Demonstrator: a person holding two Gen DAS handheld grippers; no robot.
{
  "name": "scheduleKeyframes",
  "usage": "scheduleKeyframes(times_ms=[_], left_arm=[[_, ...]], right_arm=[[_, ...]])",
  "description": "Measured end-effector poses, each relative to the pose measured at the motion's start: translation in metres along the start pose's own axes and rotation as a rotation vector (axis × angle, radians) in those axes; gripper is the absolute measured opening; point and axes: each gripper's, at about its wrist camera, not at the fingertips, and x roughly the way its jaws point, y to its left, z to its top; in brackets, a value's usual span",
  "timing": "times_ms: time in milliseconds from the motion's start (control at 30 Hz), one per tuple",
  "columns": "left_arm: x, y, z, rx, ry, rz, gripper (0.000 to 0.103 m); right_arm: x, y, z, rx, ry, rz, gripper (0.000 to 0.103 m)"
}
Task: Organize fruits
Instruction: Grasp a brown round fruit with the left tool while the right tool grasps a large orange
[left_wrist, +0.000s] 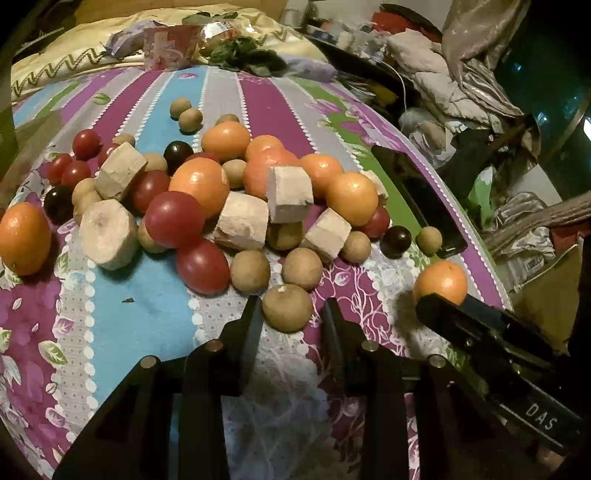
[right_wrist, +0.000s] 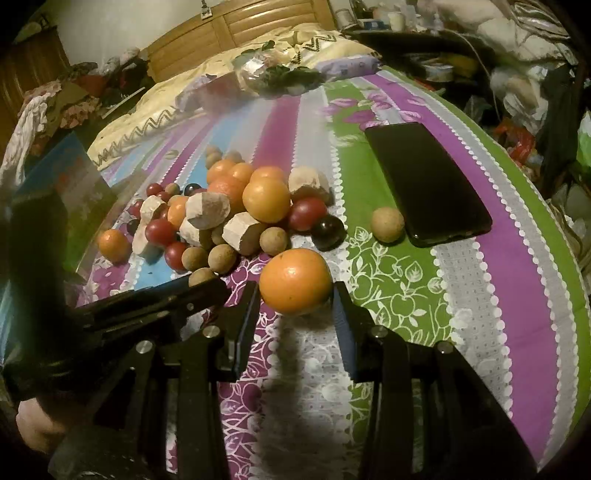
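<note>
A mixed pile of fruit (left_wrist: 221, 192) lies on the striped floral cloth (left_wrist: 147, 306): oranges, red tomatoes, brown longans, dark round fruits and pale cut chunks. My left gripper (left_wrist: 291, 314) is open, with a brown longan (left_wrist: 287, 307) between its fingertips, resting on the cloth. My right gripper (right_wrist: 297, 295) is open around a lone orange (right_wrist: 295, 281), which sits on the cloth apart from the pile (right_wrist: 221, 214). The right gripper also shows in the left wrist view (left_wrist: 480, 325), next to that orange (left_wrist: 440, 281).
A black phone (right_wrist: 428, 184) lies right of the pile, with a single longan (right_wrist: 387, 224) beside it. Another orange (left_wrist: 24, 238) sits at the pile's far left. Bags, leaves and a quilt lie at the back (right_wrist: 280, 77). Clutter lies past the right edge (left_wrist: 480, 122).
</note>
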Motion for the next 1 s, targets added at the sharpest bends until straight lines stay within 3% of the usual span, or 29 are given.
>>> scheduleKeyframes(times_ms=[67,133,333,633,1000], left_arm=[[0.002,-0.001,0.001,0.006,-0.003,0.003,0.035],[0.001,-0.002,0.000,0.022,-0.006,0.022,0.027],[-0.017,-0.002,0.001,0.016,-0.024,0.074,0.027],[-0.115,0.026,0.019,-0.021,-0.144,0.183,0.027],[-0.217,0.079,0.022,-0.093,-0.266,0.314,0.027]], right_arm=[[-0.001,-0.001,0.000,0.002,-0.001,0.000,0.040],[-0.001,-0.001,-0.001,0.005,-0.003,-0.001,0.040],[-0.006,0.007,0.000,-0.008,-0.007,-0.007,0.040],[-0.036,0.049,0.021,-0.100,-0.075,-0.013,0.040],[-0.063,0.138,0.049,-0.228,-0.129,0.044,0.040]])
